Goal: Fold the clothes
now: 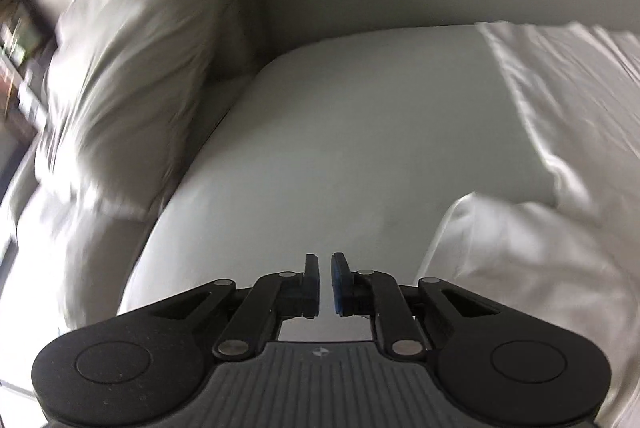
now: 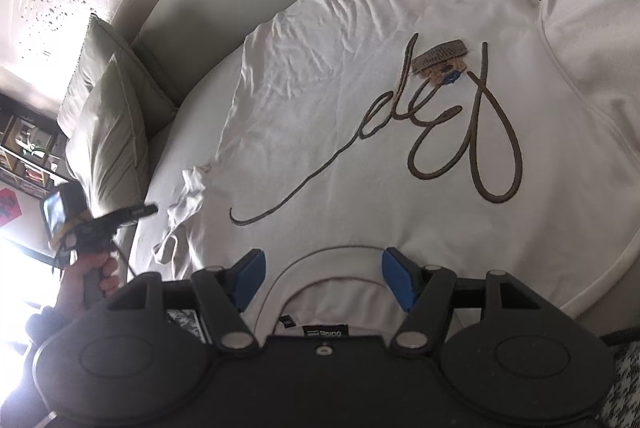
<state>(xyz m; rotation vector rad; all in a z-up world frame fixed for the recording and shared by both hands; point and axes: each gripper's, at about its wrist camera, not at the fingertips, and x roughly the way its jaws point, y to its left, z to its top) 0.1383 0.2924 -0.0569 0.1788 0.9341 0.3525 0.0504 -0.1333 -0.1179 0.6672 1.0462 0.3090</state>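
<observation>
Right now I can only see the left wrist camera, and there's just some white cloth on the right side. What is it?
Observer: It's a white T-shirt spread on the sofa seat, with big brown loopy writing across it.
Operator: Is the other tool holding it?
Observer: No. The right tool is open, with one finger on each side of the collar.
Operator: Is anything lying on the shirt?
Observer: Yes, a small brown tag lies on top of the writing.
</observation>
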